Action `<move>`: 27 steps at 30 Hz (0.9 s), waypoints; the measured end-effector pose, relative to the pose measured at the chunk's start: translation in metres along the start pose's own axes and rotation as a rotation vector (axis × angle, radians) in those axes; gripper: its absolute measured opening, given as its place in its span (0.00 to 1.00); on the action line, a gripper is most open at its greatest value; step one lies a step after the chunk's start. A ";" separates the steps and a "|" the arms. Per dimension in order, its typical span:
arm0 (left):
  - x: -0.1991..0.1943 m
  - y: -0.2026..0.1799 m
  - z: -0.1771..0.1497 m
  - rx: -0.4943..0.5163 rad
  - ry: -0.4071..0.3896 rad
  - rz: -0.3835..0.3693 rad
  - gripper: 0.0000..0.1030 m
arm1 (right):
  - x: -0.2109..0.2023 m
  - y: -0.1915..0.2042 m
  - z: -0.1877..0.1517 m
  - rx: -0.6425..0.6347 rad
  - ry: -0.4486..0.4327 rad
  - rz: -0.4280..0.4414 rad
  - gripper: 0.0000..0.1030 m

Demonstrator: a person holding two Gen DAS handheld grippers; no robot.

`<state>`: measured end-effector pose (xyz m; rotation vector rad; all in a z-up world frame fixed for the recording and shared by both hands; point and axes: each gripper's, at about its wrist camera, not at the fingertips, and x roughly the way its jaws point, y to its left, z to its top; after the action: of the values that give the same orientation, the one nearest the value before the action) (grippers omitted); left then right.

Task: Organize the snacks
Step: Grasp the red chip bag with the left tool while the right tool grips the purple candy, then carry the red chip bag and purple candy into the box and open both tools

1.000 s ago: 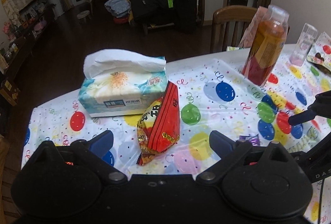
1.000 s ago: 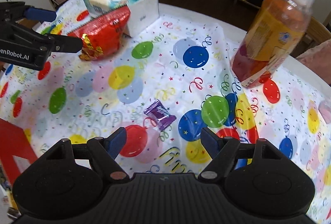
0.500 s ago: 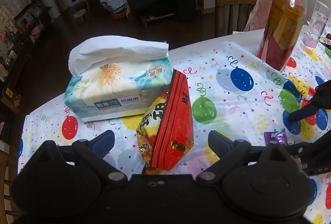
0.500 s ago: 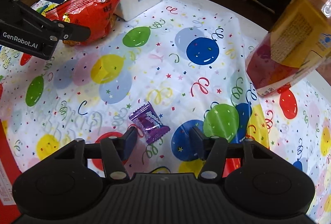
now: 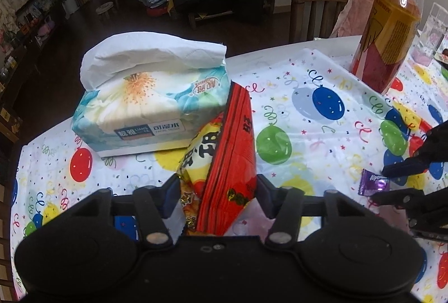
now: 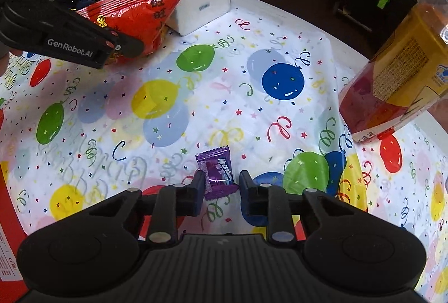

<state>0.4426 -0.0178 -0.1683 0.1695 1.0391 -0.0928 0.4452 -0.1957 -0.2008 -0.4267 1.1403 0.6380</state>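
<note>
Left wrist view shows the left gripper (image 5: 217, 198) with its fingers squeezing the red snack bag (image 5: 224, 160), which leans on the tissue pack (image 5: 151, 107) at the far left of the bench (image 5: 302, 95). Right wrist view shows the right gripper (image 6: 219, 189) with fingers a little apart around the purple candy (image 6: 217, 170), which lies flat on the near bench, and I cannot tell if they touch it.

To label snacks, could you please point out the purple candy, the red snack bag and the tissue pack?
purple candy (image 6: 217, 171), right wrist view, wrapper middle.
red snack bag (image 5: 233, 160), left wrist view, red side.
tissue pack (image 5: 148, 104), left wrist view, flowered top.
</note>
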 end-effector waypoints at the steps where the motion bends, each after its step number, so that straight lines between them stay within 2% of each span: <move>1: -0.001 0.001 0.000 -0.006 0.000 -0.010 0.47 | -0.001 0.000 -0.001 0.007 -0.002 0.001 0.25; 10: -0.021 0.002 -0.004 -0.042 0.001 -0.039 0.43 | -0.024 0.003 -0.009 0.088 0.000 0.002 0.24; 27: -0.102 -0.013 -0.017 -0.067 -0.008 -0.054 0.43 | -0.110 0.029 -0.026 0.149 -0.064 0.003 0.24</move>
<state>0.3748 -0.0281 -0.0899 0.0801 1.0381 -0.1076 0.3780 -0.2170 -0.1080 -0.2752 1.1195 0.5611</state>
